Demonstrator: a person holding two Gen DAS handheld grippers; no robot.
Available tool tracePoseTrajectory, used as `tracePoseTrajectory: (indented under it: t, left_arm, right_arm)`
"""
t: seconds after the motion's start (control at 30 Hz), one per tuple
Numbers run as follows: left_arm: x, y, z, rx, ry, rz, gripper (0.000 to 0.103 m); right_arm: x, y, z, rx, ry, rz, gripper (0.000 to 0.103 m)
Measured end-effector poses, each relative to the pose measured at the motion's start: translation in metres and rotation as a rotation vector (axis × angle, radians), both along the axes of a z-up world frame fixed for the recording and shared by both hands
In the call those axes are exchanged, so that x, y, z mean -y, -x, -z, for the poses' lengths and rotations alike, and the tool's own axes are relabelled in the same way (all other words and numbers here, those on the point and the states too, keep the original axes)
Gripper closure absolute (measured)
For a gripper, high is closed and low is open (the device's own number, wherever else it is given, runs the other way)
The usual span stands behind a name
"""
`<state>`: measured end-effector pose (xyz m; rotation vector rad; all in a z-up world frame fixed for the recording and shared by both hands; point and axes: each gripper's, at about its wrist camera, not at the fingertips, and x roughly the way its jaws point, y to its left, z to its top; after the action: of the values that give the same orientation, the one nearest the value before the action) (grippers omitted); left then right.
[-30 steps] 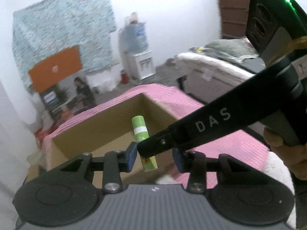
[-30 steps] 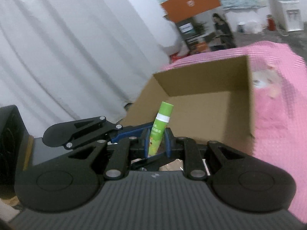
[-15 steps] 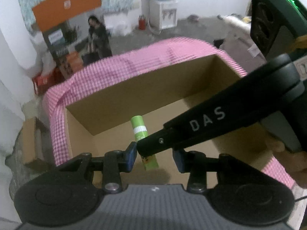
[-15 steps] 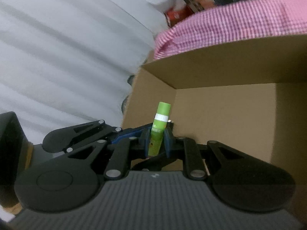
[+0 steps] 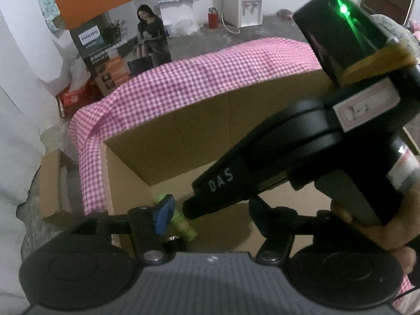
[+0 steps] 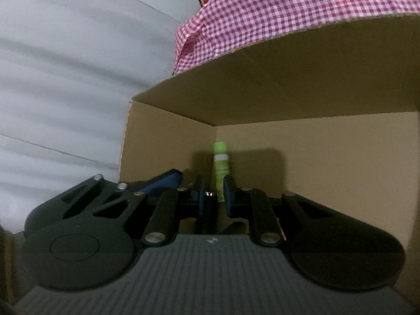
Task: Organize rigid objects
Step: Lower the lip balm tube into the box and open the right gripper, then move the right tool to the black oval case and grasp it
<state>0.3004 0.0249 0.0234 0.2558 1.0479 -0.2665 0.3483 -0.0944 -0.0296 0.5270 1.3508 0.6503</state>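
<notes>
A green tube (image 6: 220, 168) with a white band stands upright low inside an open cardboard box (image 6: 315, 157), near its back left corner. My right gripper (image 6: 215, 195) is shut on the tube's lower part. In the left wrist view the tube (image 5: 183, 223) shows just right of my left gripper's blue left pad. The left gripper (image 5: 212, 215) has its jaws opening. The tube and the right gripper's fingertips sit between them, and its pads no longer press on the tube. The right gripper's black body (image 5: 302, 152), held by a hand (image 5: 399, 233), crosses that view.
The box (image 5: 183, 136) rests on a pink checked cloth (image 5: 183, 78). A white curtain (image 6: 65, 65) hangs to the left. On the floor beyond are a printed appliance carton (image 5: 105, 47), a water dispenser (image 5: 244, 5) and a red flask (image 5: 213, 17). A smaller cardboard box (image 5: 52, 183) lies at the left.
Both grippers have sunk into the box with the green tube, towards its back corner. The left gripper's jaws have spread away from the tube; the right one still grips it.
</notes>
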Motion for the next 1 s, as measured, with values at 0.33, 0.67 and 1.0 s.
tracePoseTrajectory:
  t: [0.33,0.67,1.0]
  left_arm:
    - [0.005,0.039,-0.049,0.111,0.062,0.034,0.020]
    - [0.022,0.126,-0.102,0.250,0.163,0.105,0.009]
    - [0.067,0.225,-0.063,0.250,0.290,0.209,0.007]
  right_arm:
    - [0.059,0.043,-0.057,0.139,-0.030,0.058,0.081]
    - [0.164,0.187,-0.144,0.418,-0.093,0.119,0.063]
    - [0.229,0.309,-0.098,0.443,-0.012,0.230,0.058]
